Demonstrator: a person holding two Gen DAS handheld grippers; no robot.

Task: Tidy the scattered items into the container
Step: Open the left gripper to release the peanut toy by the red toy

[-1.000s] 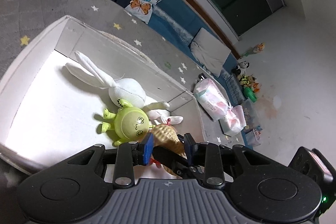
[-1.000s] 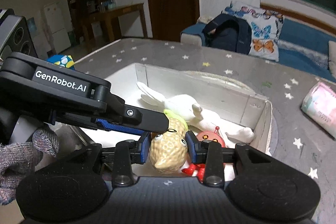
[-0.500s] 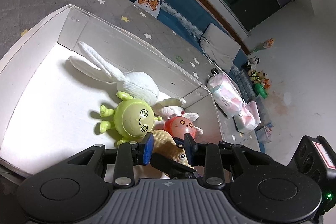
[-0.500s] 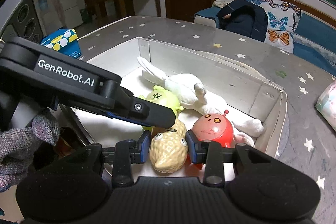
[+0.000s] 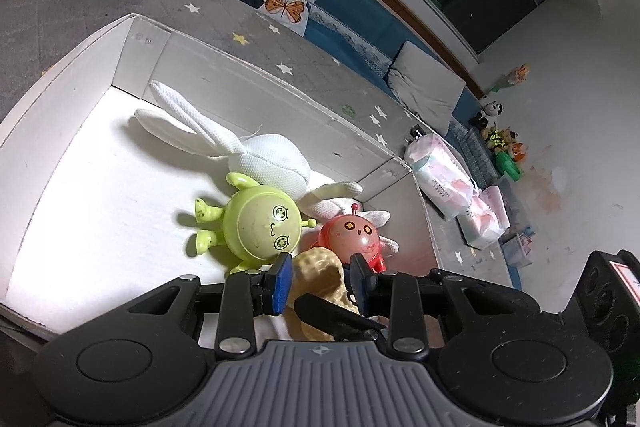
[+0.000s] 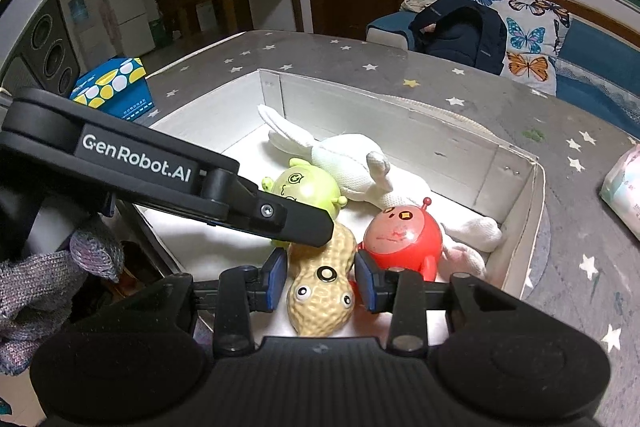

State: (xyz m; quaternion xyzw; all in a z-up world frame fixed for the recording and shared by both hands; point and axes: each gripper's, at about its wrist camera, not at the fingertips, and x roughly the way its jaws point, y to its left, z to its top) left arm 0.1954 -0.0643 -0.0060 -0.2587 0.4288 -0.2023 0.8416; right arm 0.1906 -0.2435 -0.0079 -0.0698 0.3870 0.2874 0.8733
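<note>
The right gripper (image 6: 320, 281) jaws grasp the peanut toy (image 6: 322, 291), seemingly just above the floor of the white box (image 6: 400, 123). The left gripper (image 5: 320, 281) jaws hang released beside that toy.

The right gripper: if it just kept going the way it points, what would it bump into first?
Probably nothing new at once: the right gripper already has the peanut toy between its fingers. Beyond lie the red toy and the box floor; depth unclear.

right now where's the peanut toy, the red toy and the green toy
peanut toy (image 6: 320, 291), right wrist view, its face
red toy (image 6: 400, 235), right wrist view, its round body
green toy (image 5: 260, 227), left wrist view, its round face
</note>
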